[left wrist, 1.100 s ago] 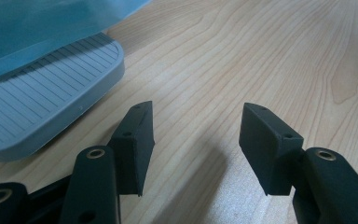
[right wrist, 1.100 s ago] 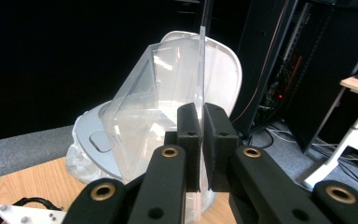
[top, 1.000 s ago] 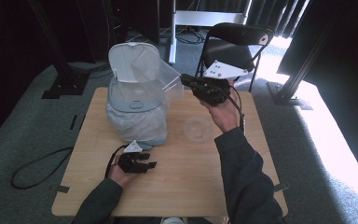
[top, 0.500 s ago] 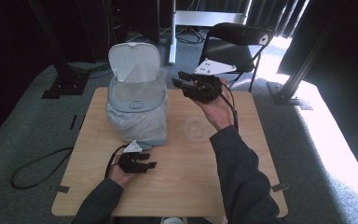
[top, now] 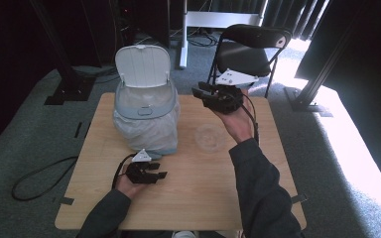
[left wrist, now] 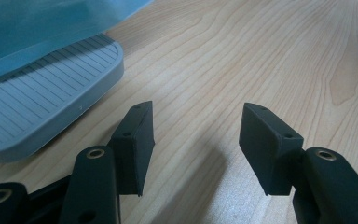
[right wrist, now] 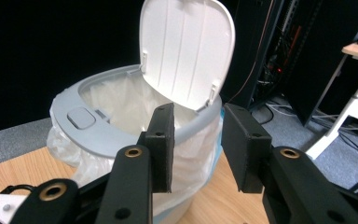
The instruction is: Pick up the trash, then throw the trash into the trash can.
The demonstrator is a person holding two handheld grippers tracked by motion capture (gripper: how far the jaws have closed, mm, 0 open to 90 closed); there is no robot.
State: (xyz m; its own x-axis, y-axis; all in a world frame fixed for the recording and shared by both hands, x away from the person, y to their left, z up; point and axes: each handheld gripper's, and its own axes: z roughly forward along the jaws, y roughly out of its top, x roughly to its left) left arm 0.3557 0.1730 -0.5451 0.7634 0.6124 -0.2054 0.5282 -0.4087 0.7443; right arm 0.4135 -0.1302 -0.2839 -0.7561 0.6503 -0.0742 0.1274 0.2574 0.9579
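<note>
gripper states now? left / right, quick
Left gripper: open, empty, low over the table beside the bin's base.
Right gripper: open, empty, raised, facing the open-lidded bin.

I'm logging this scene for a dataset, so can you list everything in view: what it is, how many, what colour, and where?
Table: one, light wood, centre of the high view.
Bin: one, pale grey-blue with a white lid standing open, back left of the table.
Bin liner: one, clear-white plastic, inside the bin and draped over its sides.
Pedal: one, grey ribbed, at the bin's foot.
Clear round object: one, transparent, on the table right of the bin; kind unclear.
Chair: one, black folding, behind the table.
Cable: one, black, on the carpet at left.
Left gripper: black, open, low on the table before the bin.
Right gripper: black, open, raised beside the bin.
</note>
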